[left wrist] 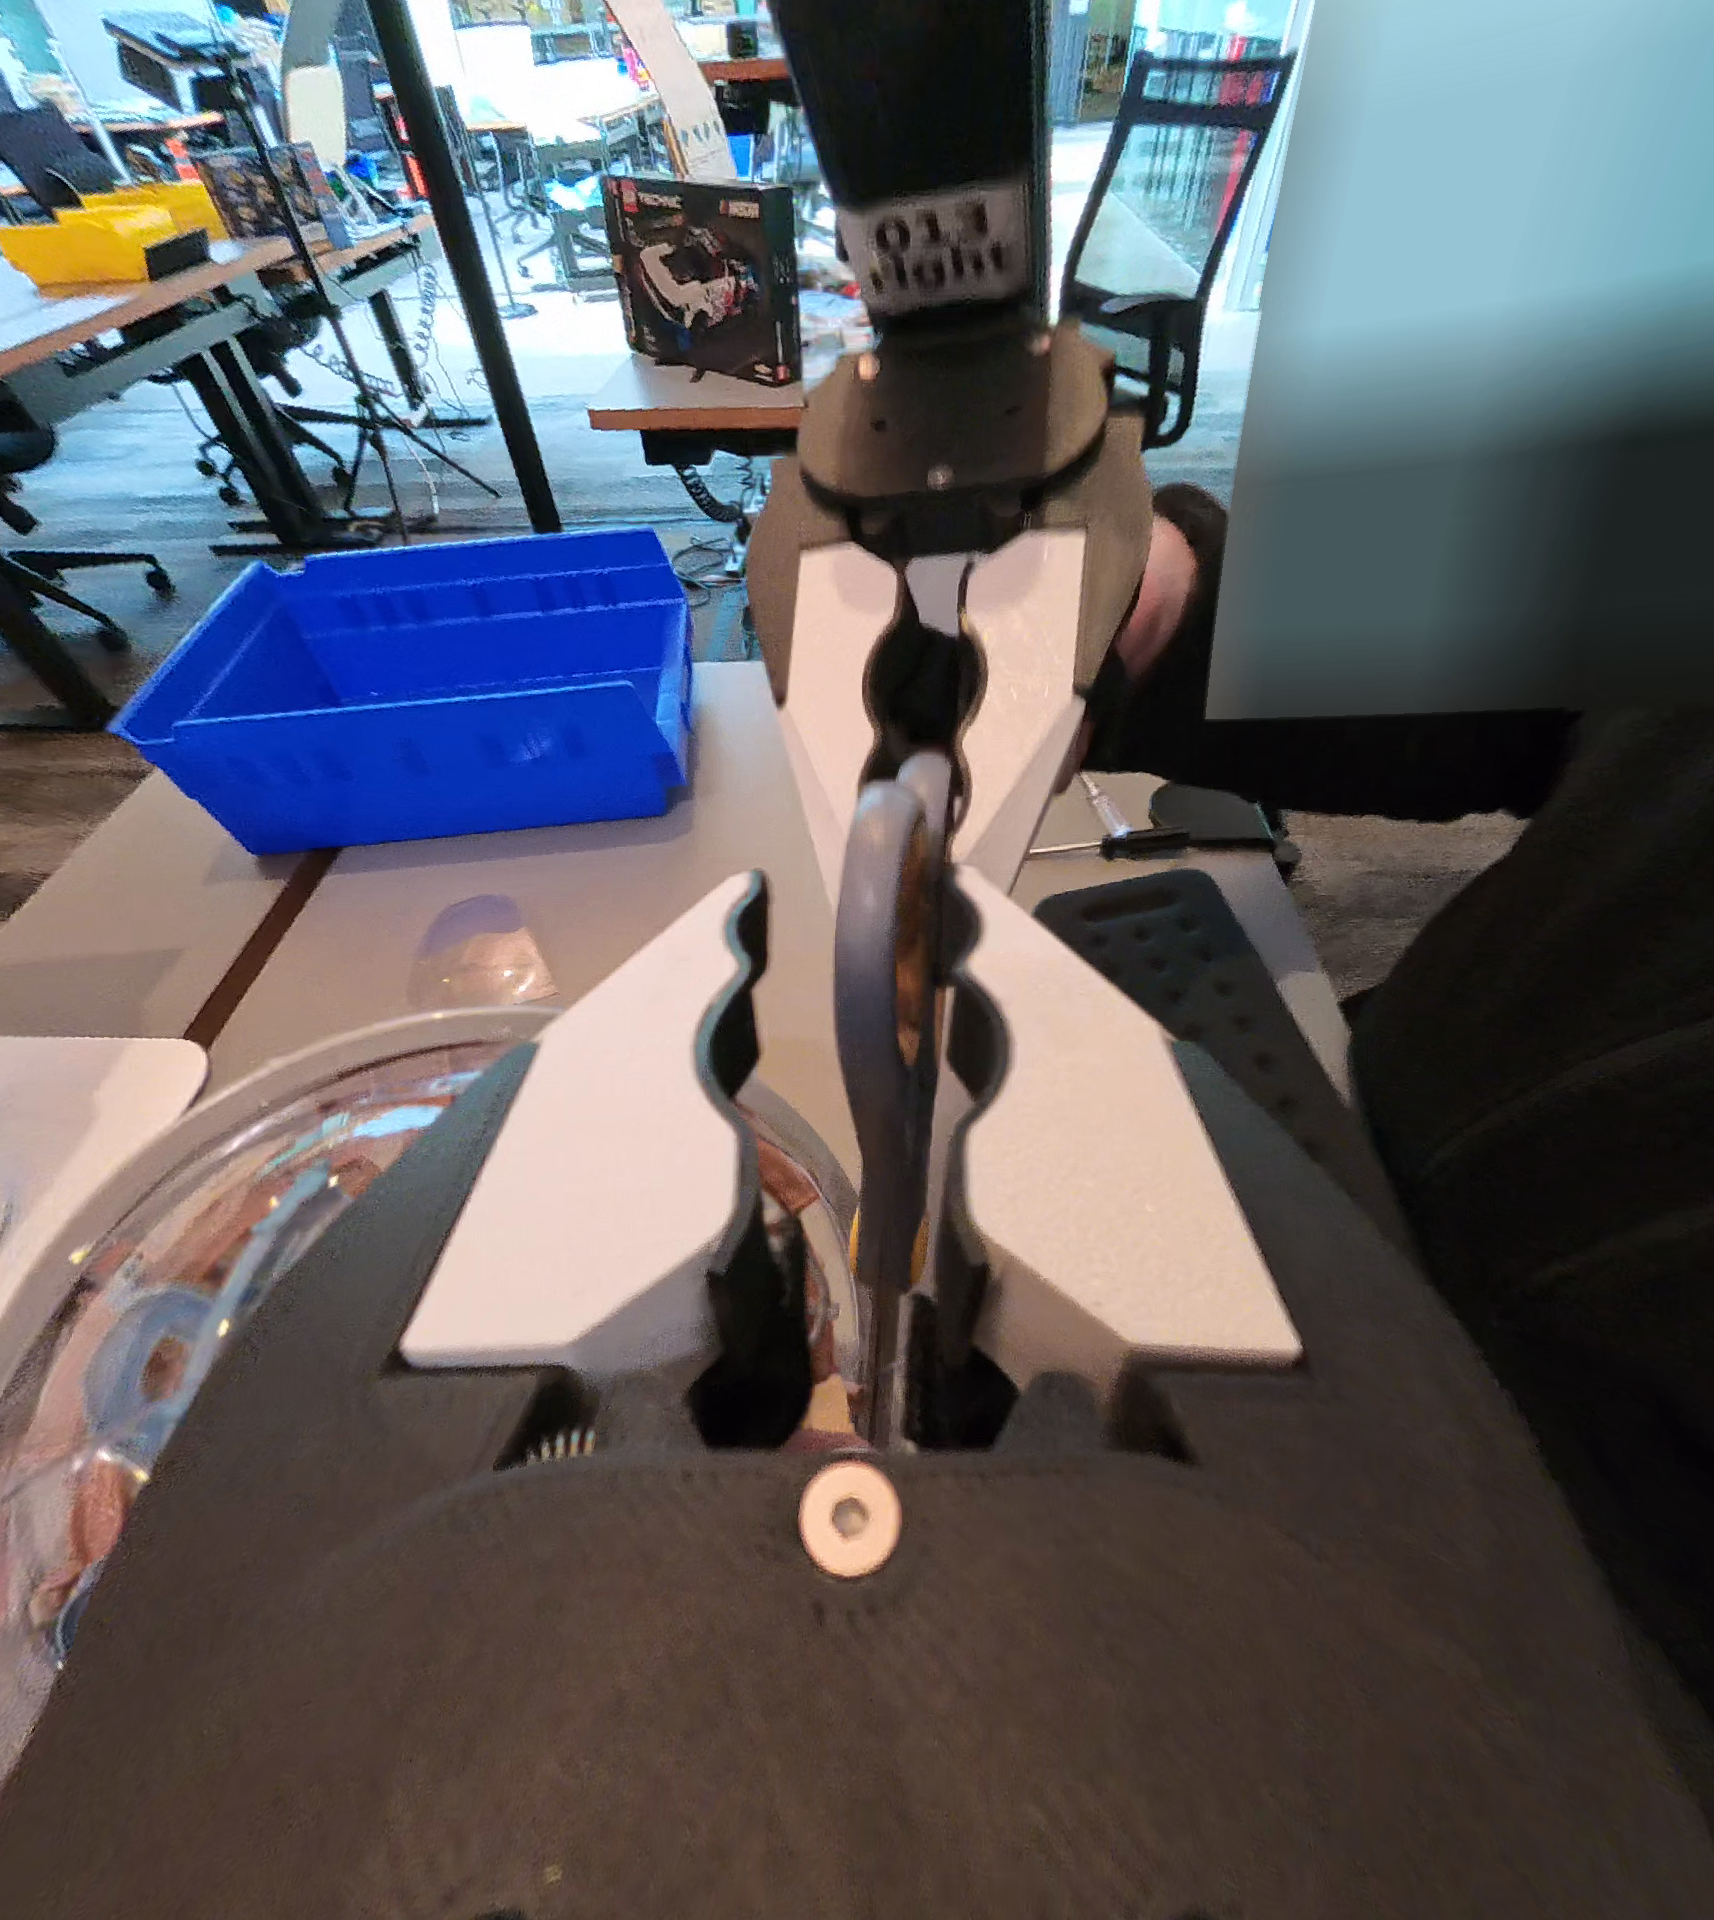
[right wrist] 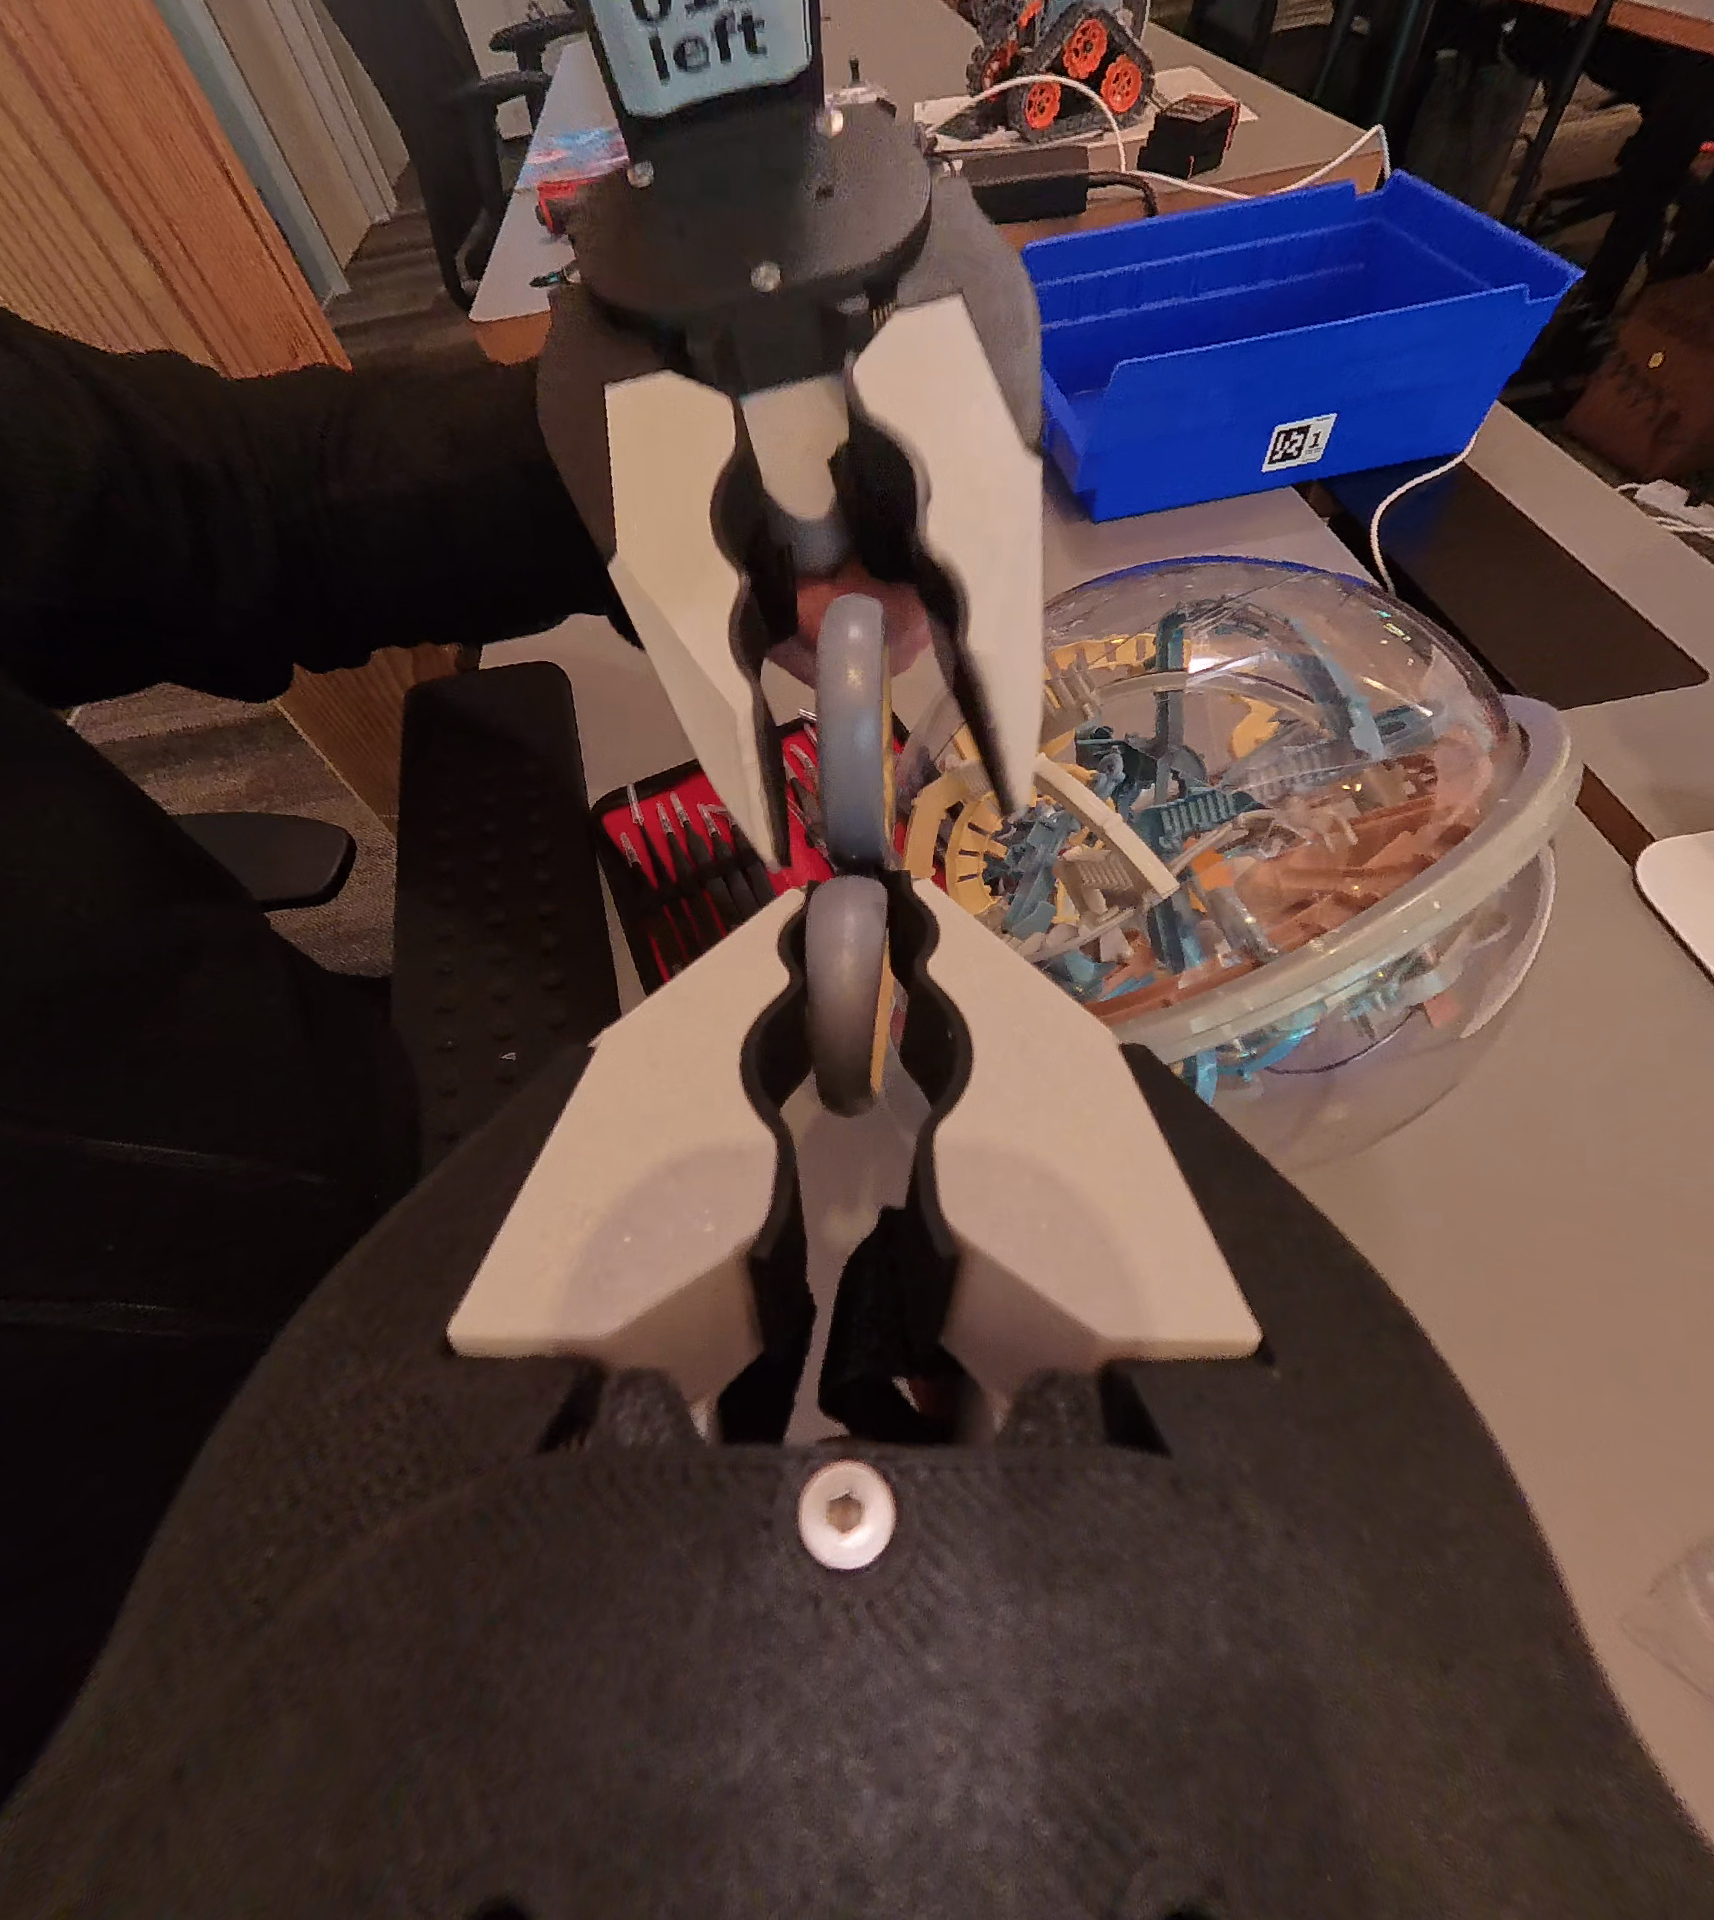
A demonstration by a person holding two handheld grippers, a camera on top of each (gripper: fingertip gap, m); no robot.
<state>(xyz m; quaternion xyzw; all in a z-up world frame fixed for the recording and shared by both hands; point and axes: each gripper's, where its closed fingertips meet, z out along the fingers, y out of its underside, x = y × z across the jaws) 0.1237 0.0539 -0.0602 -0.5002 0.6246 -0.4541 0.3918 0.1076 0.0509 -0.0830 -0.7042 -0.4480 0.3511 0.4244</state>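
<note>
Two tools face each other tip to tip above the tabletop (right wrist: pixel 1455 1299), sharing one grey ring piece (right wrist: pixel 848 997): right tool (right wrist: pixel 858 935) pinches its near end; left tool (left wrist: pixel 863 987) is parted, ring against its right finger. Clear maze sphere (right wrist: pixel 1300 831) just beside; blue bin (right wrist: pixel 1279 343) beyond.

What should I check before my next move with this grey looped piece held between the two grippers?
1. Right gripper jaws shut on the grey looped plastic piece with yellow inner edge: ok.
2. Left gripper jaws closed on that piece: not ok, a gap shows on one side.
3. Clear plastic maze sphere apart from the piece: cannot tell.
4. Blue plastic bin upright: ok.
</note>
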